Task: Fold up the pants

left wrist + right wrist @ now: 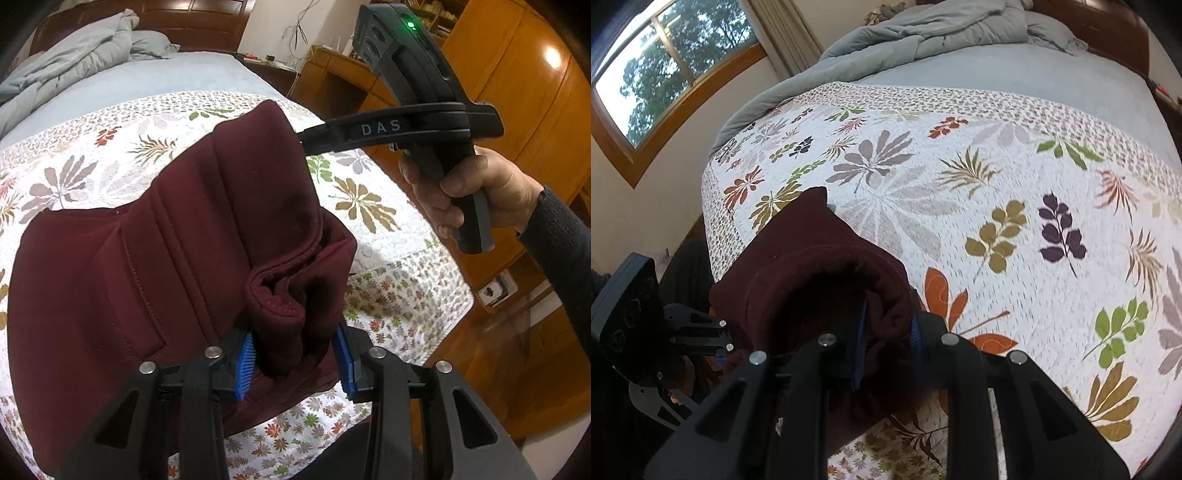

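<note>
Dark maroon pants (pixel 147 266) lie bunched on the leaf-patterned quilt (pixel 369 206). My left gripper (pixel 295 360) is shut on a thick fold of the pants between its blue pads (pixel 245 360). My right gripper, seen from outside in the left wrist view (pixel 406 127), reaches into the far edge of the raised fabric; its tips are hidden behind the cloth. In the right wrist view the right gripper (pixel 886 343) is shut on a rolled edge of the pants (pixel 812 280), which covers most of the pads. The left gripper's body (pixel 639 314) shows at lower left.
A grey duvet (pixel 66 62) is heaped at the head of the bed, also in the right wrist view (pixel 960 29). Wooden cabinets (pixel 498 74) stand to the right of the bed, a window (pixel 665 55) to its left. The quilt (pixel 997 184) spreads ahead.
</note>
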`<state>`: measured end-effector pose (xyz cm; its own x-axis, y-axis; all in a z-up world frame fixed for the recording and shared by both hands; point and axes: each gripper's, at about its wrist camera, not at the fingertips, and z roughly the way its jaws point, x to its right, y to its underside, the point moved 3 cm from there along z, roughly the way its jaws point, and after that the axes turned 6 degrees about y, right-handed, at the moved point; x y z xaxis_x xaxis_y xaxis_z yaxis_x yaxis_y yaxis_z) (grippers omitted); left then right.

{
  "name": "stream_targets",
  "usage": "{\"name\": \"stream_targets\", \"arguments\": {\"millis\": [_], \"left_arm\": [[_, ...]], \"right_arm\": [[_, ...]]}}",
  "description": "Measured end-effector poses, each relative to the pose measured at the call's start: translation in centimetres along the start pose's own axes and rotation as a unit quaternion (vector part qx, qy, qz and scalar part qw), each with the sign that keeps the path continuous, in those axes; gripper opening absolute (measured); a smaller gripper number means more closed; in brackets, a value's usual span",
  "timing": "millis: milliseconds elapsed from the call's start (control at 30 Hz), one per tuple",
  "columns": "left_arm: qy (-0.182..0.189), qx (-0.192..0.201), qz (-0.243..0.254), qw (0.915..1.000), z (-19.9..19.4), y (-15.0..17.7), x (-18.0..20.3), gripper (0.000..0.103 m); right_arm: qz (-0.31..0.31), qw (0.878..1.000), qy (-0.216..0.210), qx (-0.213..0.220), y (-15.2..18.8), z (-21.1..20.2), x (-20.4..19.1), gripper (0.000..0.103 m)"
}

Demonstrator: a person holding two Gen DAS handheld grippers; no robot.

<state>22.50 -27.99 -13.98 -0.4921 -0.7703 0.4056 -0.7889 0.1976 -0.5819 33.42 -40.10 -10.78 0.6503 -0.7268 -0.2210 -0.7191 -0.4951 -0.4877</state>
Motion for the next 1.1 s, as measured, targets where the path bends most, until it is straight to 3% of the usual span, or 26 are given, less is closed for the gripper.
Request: {"name": "stream_targets", "arguments": {"millis": [133, 200, 233, 367, 467, 533, 633, 700, 833, 900, 1033, 1100], "left_arm": [[-0.023, -0.004, 0.026, 0.9994, 0.7, 0.6, 0.9, 0.039], [-0.023, -0.006, 0.034, 0.9991, 0.7, 0.8, 1.2, 0.047], [-0.009, -0.005, 0.03, 0.9995, 0.5, 0.9, 1.4, 0.054], [0.045, -0.002, 0.001, 0.999, -1.6, 1.1, 1.6, 0.064], [0.104, 0.013, -0.031, 0.994, -5.2, 1.7, 0.6, 0.071], [0.126, 0.036, -0.045, 0.9904, -8.2, 1.9, -1.1, 0.072], [0.104, 0.08, -0.056, 0.9897, -11.5, 1.1, -5.2, 0.078], [0.064, 0.091, -0.078, 0.9907, -12.4, 0.4, -9.2, 0.079], [0.024, 0.07, -0.151, 0.9857, -11.7, 0.3, -16.5, 0.079], [0.021, 0.061, -0.164, 0.9843, -11.2, 0.7, -18.1, 0.079], [0.022, 0.055, -0.19, 0.98, -10.2, 1.7, -20.2, 0.079], [0.029, 0.056, -0.198, 0.9781, -10.1, 2.4, -20.7, 0.079]], "right_arm": [[0.023, 1.0, -0.004, 0.002, 1.1, 0.3, 1.0, 0.026], [0.053, 0.999, -0.007, 0.003, 1.9, 0.1, 1.7, 0.036], [0.067, 0.998, -0.009, 0.003, 2.2, 0.0, 1.9, 0.047], [0.173, 0.985, -0.014, 0.018, 5.4, -1.6, 3.6, 0.068], [0.279, 0.959, -0.037, 0.039, 9.3, -3.0, 4.8, 0.074], [0.345, 0.932, -0.077, 0.078, 12.4, -4.3, 4.7, 0.078], [0.404, 0.896, -0.128, 0.13, 15.4, -5.2, 3.6, 0.09], [0.426, 0.884, -0.137, 0.133, 16.7, -4.6, 2.3, 0.09], [0.429, 0.885, -0.146, 0.107, 16.3, -1.7, -0.1, 0.091], [0.429, 0.886, -0.152, 0.088, 15.5, -0.4, -0.7, 0.091], [0.398, 0.901, -0.163, 0.059, 12.7, 1.1, -2.2, 0.086], [0.377, 0.914, -0.15, 0.028, 11.4, 2.0, -2.9, 0.082]]}}
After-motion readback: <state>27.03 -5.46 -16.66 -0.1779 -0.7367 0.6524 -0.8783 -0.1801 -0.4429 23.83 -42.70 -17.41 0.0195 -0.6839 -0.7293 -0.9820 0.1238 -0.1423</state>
